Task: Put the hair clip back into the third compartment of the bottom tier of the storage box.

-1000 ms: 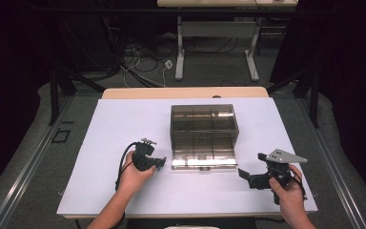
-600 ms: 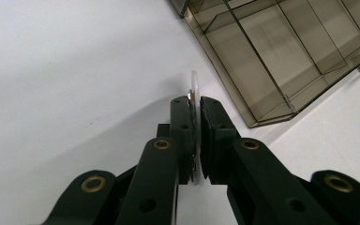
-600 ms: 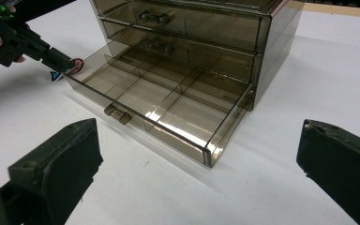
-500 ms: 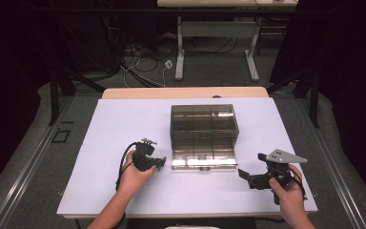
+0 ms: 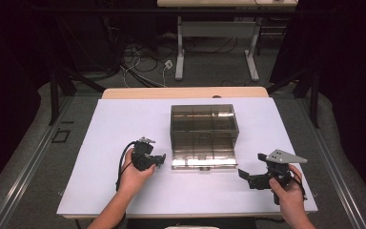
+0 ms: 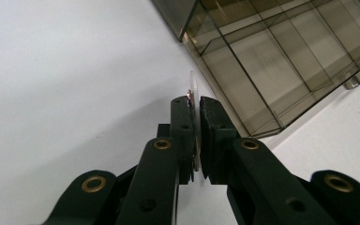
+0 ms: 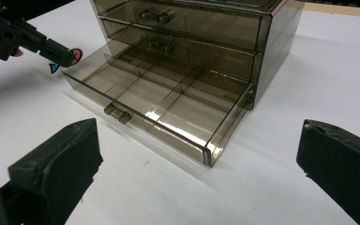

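While the left gripper [image 6: 194, 140] keeps its fingers [image 6: 183, 136] pressed together on a thin, flat sticker [image 6: 193, 93], the sticker stands on edge between them, just beside the front left corner of the open bottom drawer [image 7: 168, 108]. In the right gripper view the same sticker [image 7: 73, 57] shows a pink round part and a small blue part, and it sits at the tip of the left gripper [image 7: 58, 54], close to the drawer's corner but apart from it. The drawer belongs to a smoky transparent drawer box [image 5: 204, 129] with three drawers; the two upper ones are closed, and the pulled-out one has dividers and a small handle [image 7: 117, 112] at its front. The box stands near the middle of the white desk [image 5: 100, 143]. The left hand [image 5: 133, 174] holds its gripper [image 5: 161, 160] left of the drawer. The right gripper [image 5: 245, 176] is lower right of the box, well apart from it, and its fingers [image 7: 61, 168] stand wide apart with nothing between them. The right hand [image 5: 288, 191] grasps it from behind.
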{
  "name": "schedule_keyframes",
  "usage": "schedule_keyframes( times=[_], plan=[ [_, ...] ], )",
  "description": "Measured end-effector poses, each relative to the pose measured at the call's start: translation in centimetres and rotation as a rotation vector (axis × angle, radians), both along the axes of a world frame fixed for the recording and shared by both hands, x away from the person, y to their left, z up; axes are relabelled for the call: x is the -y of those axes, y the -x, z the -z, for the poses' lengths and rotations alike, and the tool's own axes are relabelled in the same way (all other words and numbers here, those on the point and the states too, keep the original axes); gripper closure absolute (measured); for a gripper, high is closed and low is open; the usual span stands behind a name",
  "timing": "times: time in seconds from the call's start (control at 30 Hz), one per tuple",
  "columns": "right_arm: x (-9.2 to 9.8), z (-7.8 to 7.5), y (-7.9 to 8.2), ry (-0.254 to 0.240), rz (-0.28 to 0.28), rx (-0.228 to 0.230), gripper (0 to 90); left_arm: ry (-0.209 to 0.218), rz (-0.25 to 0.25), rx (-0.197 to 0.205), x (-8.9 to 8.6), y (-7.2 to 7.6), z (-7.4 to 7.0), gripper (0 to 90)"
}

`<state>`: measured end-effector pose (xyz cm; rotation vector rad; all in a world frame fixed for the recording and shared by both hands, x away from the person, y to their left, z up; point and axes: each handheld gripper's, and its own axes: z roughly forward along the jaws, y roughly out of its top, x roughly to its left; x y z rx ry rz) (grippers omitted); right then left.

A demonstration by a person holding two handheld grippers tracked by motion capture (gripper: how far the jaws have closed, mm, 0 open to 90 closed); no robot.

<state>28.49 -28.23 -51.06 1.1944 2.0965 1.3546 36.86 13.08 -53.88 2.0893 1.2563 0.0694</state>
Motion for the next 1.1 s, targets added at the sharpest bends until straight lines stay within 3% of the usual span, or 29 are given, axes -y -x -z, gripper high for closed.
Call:
schedule_keyframes(
  times=[0.5,1.0,1.1],
  plan=[
    [0.0,0.0,0.1,0.011,-0.009,0.012,0.0,0.020,-0.017,0.072,-0.2,0.4,-0.7,84.8],
    [0.1,0.1,0.2,-0.012,0.007,0.016,0.0,0.055,-0.029,0.172,-0.1,1.1,-1.2,84.8],
    [0.2,0.1,0.1,-0.016,0.010,0.037,0.0,0.068,-0.033,0.186,-0.1,1.2,-1.2,84.8]
  ],
)
